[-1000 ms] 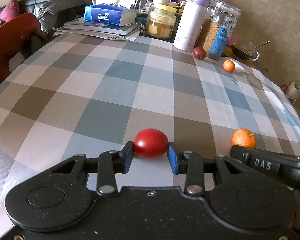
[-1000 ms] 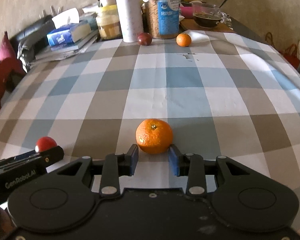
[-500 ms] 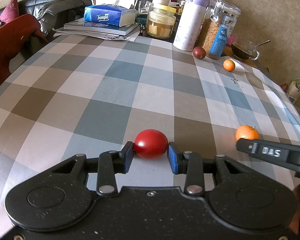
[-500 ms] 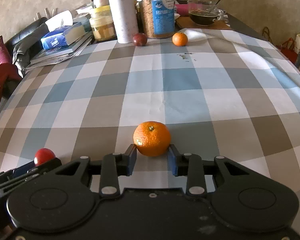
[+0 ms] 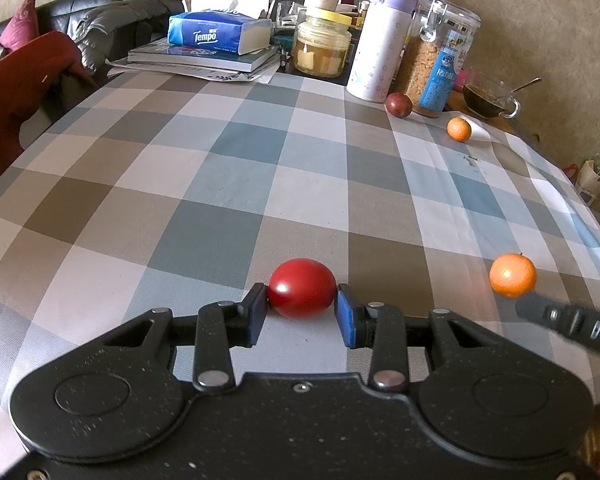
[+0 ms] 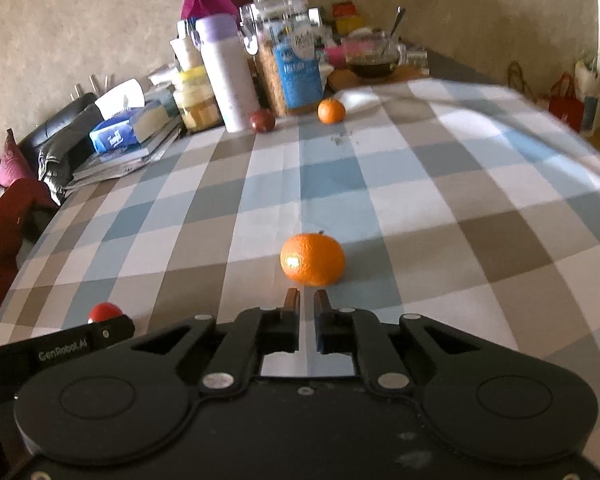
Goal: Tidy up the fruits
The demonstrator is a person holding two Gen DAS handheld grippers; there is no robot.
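Red tomato (image 5: 302, 293) is sitting on the checked cloth (image 5: 236, 184), gripped between the left gripper (image 5: 301, 312) pads. Right gripper (image 6: 307, 304) has just been closing with nothing between its jaws; the orange (image 6: 312, 258) is lying just beyond its tips

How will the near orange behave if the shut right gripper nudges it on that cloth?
The near orange is round and sits free just ahead of the right gripper, so it would probably roll. The checked tablecloth looks flat, so little stops it. Its dimpled peel likely gives decent grip.
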